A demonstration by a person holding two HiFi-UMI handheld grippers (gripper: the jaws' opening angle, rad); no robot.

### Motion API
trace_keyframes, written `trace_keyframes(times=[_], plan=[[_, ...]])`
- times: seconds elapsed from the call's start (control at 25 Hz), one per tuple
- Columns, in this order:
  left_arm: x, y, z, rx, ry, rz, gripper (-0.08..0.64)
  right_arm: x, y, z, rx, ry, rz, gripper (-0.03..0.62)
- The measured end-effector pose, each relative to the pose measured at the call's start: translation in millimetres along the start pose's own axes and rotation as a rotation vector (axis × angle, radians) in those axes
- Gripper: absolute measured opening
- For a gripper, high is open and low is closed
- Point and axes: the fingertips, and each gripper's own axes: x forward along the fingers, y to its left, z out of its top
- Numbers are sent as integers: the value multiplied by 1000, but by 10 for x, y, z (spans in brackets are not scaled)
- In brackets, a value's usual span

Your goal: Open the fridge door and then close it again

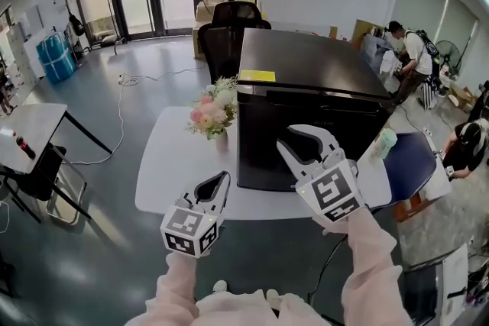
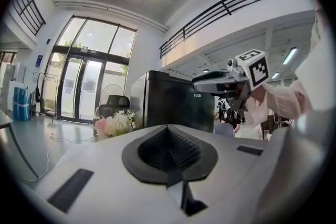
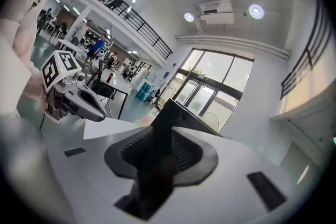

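A black mini fridge [image 1: 306,88] stands on a white table [image 1: 172,164], its door shut and facing me. My right gripper [image 1: 285,139] hangs in front of the door's lower left part, jaws open with nothing between them; whether it touches the door I cannot tell. My left gripper [image 1: 225,176] floats lower left, over the table's front edge, shut and empty. The left gripper view shows its own pads [image 2: 178,152] pressed together, the fridge [image 2: 168,99] ahead and the right gripper [image 2: 210,83] at the upper right. In the right gripper view the fridge [image 3: 170,110] shows dark through the gap.
A vase of pink and white flowers [image 1: 214,111] stands on the table left of the fridge. A black office chair [image 1: 229,27] sits behind it, a blue chair [image 1: 409,156] to the right. People work at the far right. Another table [image 1: 30,130] is at the left.
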Motion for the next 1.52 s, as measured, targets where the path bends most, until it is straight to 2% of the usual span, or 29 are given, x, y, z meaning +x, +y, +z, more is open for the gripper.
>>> trace_keyframes(times=[0.2,0.44,0.56,0.68,1.0,1.2,1.36,1.52], plan=[[135,204,199,25,-27,-24,11,241,-209,128,-154,108,3,164],[273,337,269,61,-25,-72,11,513,-314,100,-344,289,1,164],[304,398,259,59,-26,-91,11,649,-293,-6,-404,382,9,164],[287,477,257,57,-27,-108,11,737,-275,-41,-460,439,-19,153],[255,659,197,100,-4,-149,11,793,-222,-76,-543,566,-16,147],[213,689,110,103,23,-188,11,780,-242,-72,-531,632,-11,133],[174,719,51,101,38,-206,11,777,-245,-73,-541,655,-5,127],[158,711,28,92,39,-212,11,770,-244,-68,-563,631,6,123]])
